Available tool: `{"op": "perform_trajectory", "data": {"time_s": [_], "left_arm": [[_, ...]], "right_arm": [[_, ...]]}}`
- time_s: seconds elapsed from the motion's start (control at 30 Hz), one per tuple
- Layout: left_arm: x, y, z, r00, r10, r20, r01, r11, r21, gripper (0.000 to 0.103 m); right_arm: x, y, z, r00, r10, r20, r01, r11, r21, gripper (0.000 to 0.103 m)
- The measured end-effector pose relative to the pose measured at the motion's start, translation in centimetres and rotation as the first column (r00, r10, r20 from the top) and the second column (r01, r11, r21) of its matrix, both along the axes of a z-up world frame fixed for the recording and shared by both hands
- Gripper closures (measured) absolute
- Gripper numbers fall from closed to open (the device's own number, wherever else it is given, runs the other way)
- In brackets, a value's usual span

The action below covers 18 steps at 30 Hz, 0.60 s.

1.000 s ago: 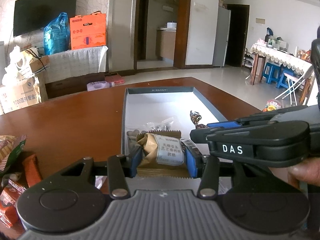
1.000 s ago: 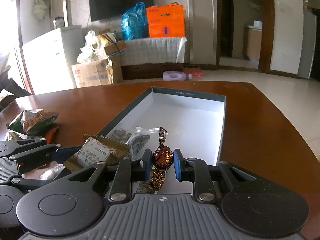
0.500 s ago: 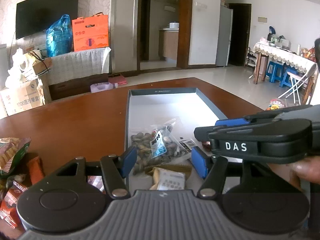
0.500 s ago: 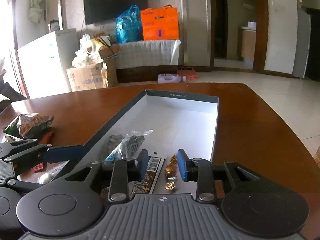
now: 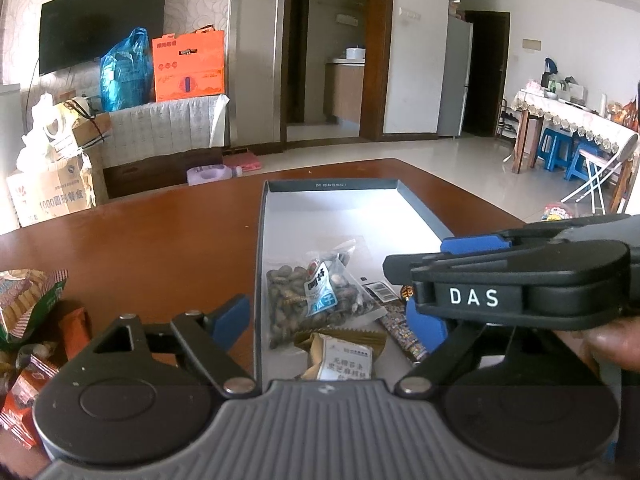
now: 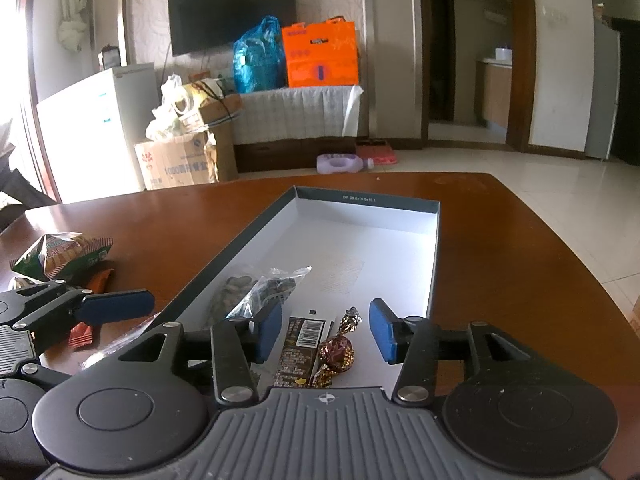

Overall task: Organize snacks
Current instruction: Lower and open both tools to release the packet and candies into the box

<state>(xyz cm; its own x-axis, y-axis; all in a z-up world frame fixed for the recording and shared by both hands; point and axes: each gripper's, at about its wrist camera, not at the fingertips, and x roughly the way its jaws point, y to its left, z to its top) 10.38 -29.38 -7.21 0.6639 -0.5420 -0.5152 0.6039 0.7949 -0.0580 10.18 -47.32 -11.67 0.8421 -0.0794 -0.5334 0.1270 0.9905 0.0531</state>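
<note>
Location: a home, open-plan living and dining room. Indicators: a wall-mounted television (image 6: 232, 10) over a cloth-draped cabinet (image 6: 298, 114), a small white refrigerator (image 6: 96, 128), a wooden dining table (image 5: 132, 256), tiled floor (image 5: 460, 164), a doorway to a kitchen counter (image 5: 344, 84), a lace-covered side table (image 5: 576, 120) with blue stools (image 5: 558, 152).

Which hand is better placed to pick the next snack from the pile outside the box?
Left. The left gripper is empty, jaws opening, beside the snack pile left of the box; the right gripper is farther away.
</note>
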Motion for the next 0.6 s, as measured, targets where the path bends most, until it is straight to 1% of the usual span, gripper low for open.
{"op": "perform_trajectory", "data": {"time_s": [0.1,0.17,0.23,0.33,0.43,0.6], "left_arm": [[0.07,0.01,-0.01,1.000,0.005,-0.001,-0.005,1.000,0.000,0.016],[0.07,0.16,-0.09,1.000,0.007,-0.005,-0.007,1.000,-0.002,0.016],[0.07,0.22,-0.14,1.000,0.002,-0.005,-0.002,1.000,0.003,0.017],[0.07,0.13,-0.24,1.000,-0.005,-0.006,0.005,1.000,0.011,0.017],[0.03,0.10,-0.19,1.000,-0.011,-0.002,0.011,1.000,0.013,0.017],[-0.12,0.18,-0.21,1.000,-0.015,-0.002,0.015,1.000,0.013,0.017]], "right_arm": [[-0.13,-0.09,0.03,1.000,-0.005,0.003,0.005,1.000,0.000,0.046],[-0.15,-0.07,-0.04,1.000,-0.012,0.006,0.012,1.000,-0.003,0.036],[-0.31,0.06,-0.01,1.000,-0.013,0.013,0.014,1.000,-0.013,0.028],[-0.43,0.18,-0.07,1.000,-0.015,0.015,0.015,1.000,-0.024,0.025],[-0.52,0.20,-0.06,1.000,-0.022,0.022,0.022,1.000,-0.019,0.018],[-0.63,0.24,-0.04,1.000,-0.023,0.021,0.023,1.000,-0.020,0.018]]}}
